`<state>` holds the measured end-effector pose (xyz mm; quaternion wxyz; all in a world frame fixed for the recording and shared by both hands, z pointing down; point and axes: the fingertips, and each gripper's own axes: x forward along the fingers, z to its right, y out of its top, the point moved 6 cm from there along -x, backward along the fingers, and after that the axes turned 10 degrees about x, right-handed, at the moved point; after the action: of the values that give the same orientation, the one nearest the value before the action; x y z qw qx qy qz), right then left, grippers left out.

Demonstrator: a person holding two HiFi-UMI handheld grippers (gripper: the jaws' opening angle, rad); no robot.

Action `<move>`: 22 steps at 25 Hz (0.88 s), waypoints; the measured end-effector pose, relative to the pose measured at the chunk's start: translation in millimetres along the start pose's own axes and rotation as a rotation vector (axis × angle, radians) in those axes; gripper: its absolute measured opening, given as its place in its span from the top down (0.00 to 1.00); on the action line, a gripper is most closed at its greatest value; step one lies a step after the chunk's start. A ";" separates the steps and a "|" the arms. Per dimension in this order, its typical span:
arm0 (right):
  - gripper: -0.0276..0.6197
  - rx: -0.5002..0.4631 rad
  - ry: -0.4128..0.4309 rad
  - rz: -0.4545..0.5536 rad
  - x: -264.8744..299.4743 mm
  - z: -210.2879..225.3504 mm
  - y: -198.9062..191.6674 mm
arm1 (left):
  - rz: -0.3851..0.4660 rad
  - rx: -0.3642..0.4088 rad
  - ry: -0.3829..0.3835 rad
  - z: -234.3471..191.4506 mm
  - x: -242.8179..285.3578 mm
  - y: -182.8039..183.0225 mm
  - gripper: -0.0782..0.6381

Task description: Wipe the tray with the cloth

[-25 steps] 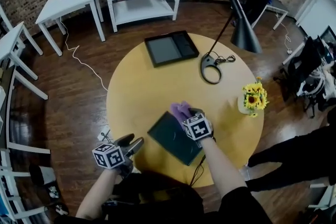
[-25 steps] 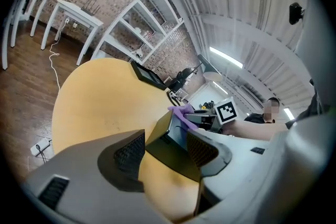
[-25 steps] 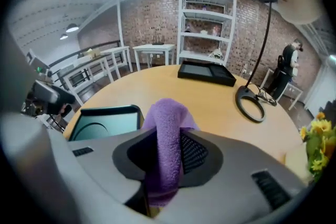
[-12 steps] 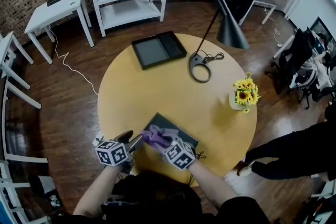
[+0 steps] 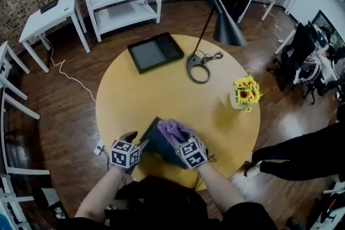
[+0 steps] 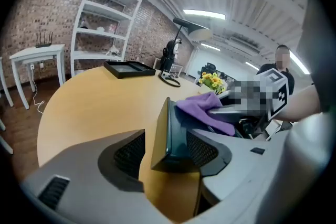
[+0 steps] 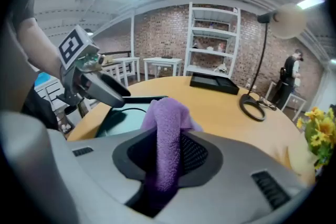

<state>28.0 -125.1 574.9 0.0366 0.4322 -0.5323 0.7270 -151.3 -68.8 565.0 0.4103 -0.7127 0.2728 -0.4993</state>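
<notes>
The dark tray (image 5: 157,147) rests near the front edge of the round yellow table (image 5: 161,97), its left side tipped up. My left gripper (image 5: 141,143) is shut on that raised edge. In the left gripper view the tray (image 6: 160,134) stands almost on edge between the jaws of the left gripper (image 6: 168,150). My right gripper (image 5: 181,138) is shut on the purple cloth (image 5: 172,129), which lies against the tray's inner face. In the right gripper view the cloth (image 7: 168,123) hangs folded between the pads, and beyond it are the tray (image 7: 122,119) and the left gripper (image 7: 107,93).
A second black tray (image 5: 155,52) lies at the table's far side. A black lamp stands with its ring base (image 5: 198,74) and cord behind the middle. A vase of yellow flowers (image 5: 243,91) is at the right. A person's legs (image 5: 302,156) are right of the table.
My left gripper came in from off the table's front edge and took the tray's left edge, which now tips up. The right gripper swept the cloth across the tray.
</notes>
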 end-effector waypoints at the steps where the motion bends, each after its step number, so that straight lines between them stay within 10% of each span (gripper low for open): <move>1: 0.80 0.030 -0.033 0.008 -0.7 8.8 -0.4 | -0.012 0.001 0.001 -1.4 1.1 -1.1 0.58; 9: 0.80 0.191 -0.136 -0.073 -10.9 46.6 4.4 | -0.060 -0.039 -0.029 -4.4 6.7 -6.4 0.60; 15: 0.80 0.197 0.315 -0.085 -38.7 -32.3 1.6 | -0.096 -0.080 -0.052 -8.0 9.2 -5.8 0.60; 22: 0.80 -0.108 0.162 -0.184 -32.0 -38.5 -29.3 | -0.105 -0.061 -0.079 -7.8 12.3 -3.7 0.60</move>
<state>40.3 -68.5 573.0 0.1692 0.4167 -0.5242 0.7232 -154.4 -79.1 575.4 0.3723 -0.7573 0.2337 -0.4830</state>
